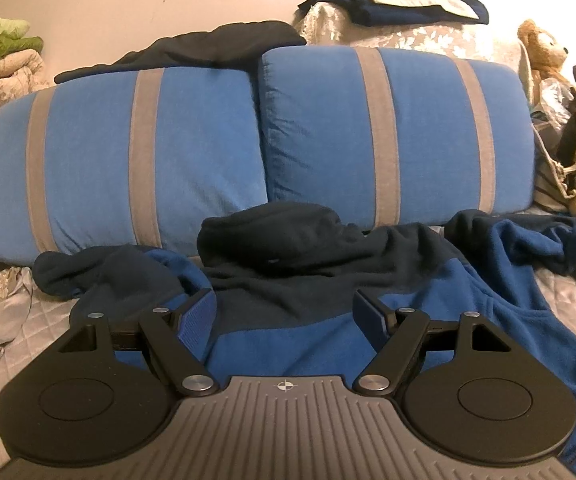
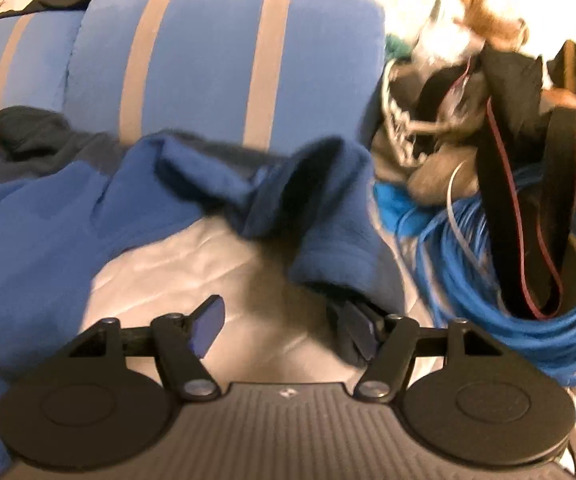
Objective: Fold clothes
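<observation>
On quilt [image 1: 19, 320]: blue fleece [image 1: 288, 340] spread; both grippers' jaws apart, empty.

Warm, dim indoor light; both views bulge at the edges with dark corners. The right wrist view is smeared by motion blur, with glare at its upper right.

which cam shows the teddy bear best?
Left wrist. The teddy bear is sharp there at the right edge, sitting upright beside the striped pillows. The right wrist view shows it only as a motion-blurred, overexposed tan shape at the top right.
</observation>
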{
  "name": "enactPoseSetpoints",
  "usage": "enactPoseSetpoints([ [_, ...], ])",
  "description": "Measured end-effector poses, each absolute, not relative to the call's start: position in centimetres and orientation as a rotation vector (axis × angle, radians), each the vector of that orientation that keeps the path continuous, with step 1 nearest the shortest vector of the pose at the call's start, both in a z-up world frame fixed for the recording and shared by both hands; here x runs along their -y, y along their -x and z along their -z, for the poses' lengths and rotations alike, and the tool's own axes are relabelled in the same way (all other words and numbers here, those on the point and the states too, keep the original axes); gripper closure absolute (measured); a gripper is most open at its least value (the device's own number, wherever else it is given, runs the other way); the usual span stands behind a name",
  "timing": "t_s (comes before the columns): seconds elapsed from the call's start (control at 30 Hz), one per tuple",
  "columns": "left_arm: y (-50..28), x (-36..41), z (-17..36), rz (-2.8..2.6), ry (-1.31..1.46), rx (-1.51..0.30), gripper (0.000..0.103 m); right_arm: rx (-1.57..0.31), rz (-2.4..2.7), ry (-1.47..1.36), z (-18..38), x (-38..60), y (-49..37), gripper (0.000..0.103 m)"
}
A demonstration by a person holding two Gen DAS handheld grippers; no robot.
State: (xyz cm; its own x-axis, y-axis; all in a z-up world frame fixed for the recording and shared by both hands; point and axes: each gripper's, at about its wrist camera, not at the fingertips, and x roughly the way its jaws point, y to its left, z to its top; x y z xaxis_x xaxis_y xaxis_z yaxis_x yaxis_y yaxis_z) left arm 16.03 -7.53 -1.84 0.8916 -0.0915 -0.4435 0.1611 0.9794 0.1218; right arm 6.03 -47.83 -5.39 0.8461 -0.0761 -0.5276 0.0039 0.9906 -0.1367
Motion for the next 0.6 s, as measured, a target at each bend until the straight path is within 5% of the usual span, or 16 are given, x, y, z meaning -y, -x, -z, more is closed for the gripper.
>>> enactPoseSetpoints([
  [0.33, -16.1, 7.6, 1.9, 0.133, -0.165, -0.46, 0.028, -0.457, 0.189, 0.326, 6.5, 47.9, -8.8, 0.029],
  [0.47, -16.2, 7.6, 1.9, 0.137, -0.166, -0.464, 0.028, -0.472, 0.128, 0.106, 4.4, 50.5, -9.3, 0.074],
  [0.53, -16.2, 7.6, 2.0, 0.139, -0.168, -0.465, 0.028, -0.482, 0.106, -0.002, 3.5, 51.9, -9.3, 0.09],
  [0.6, -16.2, 7.7, 2.0, 0.14, -0.169, -0.466, 0.028, -0.501, 0.088, -0.08, 2.9, 53.0, -9.3, 0.094],
])
